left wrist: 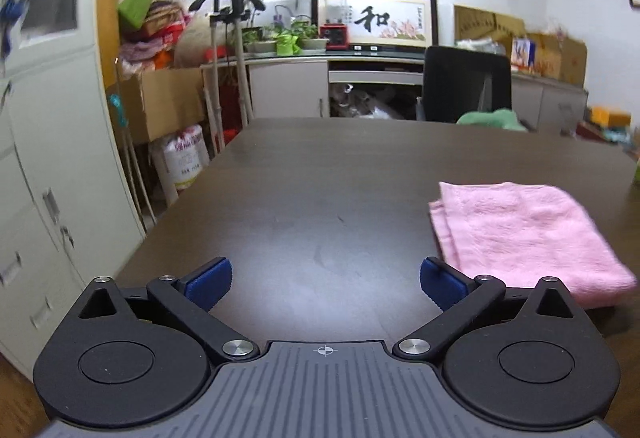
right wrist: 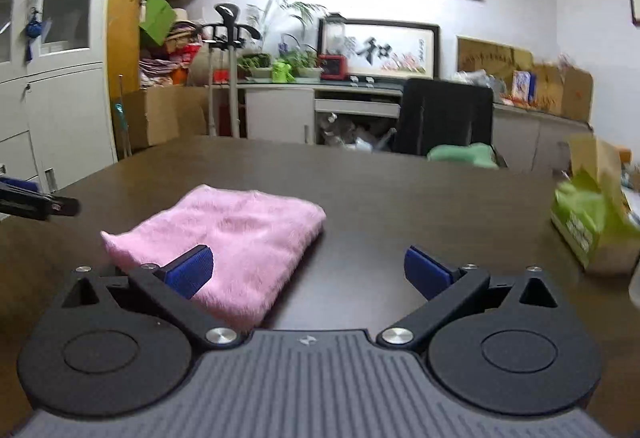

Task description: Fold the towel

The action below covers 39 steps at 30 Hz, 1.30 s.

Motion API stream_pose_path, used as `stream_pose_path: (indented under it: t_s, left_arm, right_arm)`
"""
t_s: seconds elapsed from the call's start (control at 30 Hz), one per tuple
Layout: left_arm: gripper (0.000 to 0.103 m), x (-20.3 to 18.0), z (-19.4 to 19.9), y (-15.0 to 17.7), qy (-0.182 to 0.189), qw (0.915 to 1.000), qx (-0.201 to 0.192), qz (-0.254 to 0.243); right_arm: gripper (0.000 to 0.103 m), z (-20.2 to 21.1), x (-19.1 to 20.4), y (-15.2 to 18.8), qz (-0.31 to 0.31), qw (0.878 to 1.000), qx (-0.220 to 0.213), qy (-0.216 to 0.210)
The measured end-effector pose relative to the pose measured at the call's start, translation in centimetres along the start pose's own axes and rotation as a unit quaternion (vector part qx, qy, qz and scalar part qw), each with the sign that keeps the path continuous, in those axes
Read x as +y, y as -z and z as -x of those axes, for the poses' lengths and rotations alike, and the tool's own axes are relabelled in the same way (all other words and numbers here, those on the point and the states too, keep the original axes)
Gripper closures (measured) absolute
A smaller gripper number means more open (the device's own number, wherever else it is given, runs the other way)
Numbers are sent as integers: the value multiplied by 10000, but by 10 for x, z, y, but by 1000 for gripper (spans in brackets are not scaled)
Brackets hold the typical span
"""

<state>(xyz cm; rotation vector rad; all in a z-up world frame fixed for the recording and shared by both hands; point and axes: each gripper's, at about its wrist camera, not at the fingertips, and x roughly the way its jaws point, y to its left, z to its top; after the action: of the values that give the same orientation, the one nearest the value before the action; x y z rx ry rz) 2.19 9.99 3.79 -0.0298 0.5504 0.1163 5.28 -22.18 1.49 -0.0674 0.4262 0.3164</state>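
Observation:
A pink towel [left wrist: 528, 234] lies folded into a thick rectangle on the dark brown table [left wrist: 320, 189]. My left gripper [left wrist: 325, 282] hovers open over bare tabletop, the towel just to its right, nothing between its blue pads. In the right wrist view the same towel [right wrist: 232, 238] lies ahead and left. My right gripper [right wrist: 308, 272] is open, its left pad over the towel's near part, its right pad over bare table [right wrist: 380, 205]. The left gripper's finger [right wrist: 36, 202] shows at that view's far left edge.
A green tissue box [right wrist: 592, 222] sits on the table at the right. A black chair [left wrist: 466, 83] with a green cloth [left wrist: 492, 117] stands at the far side. White cabinets [left wrist: 48, 165], cardboard boxes and a counter with plants line the room's left and back.

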Motion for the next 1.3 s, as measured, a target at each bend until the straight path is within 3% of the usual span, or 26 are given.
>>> stream_pose_path:
  t_s: [0.47,0.77,0.97,1.3]
  left_arm:
    - [0,-65,12,31,139,9979,313,-554]
    - [0,-73,5,34,81,9970,661,-402]
    - [0,-79,5,37,121,9967,716,-371]
    - [0,-90,5,38,27,9969,773,-170]
  right_arm:
    - [1,-6,17,21,-37,9973,653,347]
    - [1,-7,5,29,-364,9929,989,555]
    - [1,-14,7,32,-263,9887,1335,625]
    - [1,-11,1,34,-422,9874,1428,534]
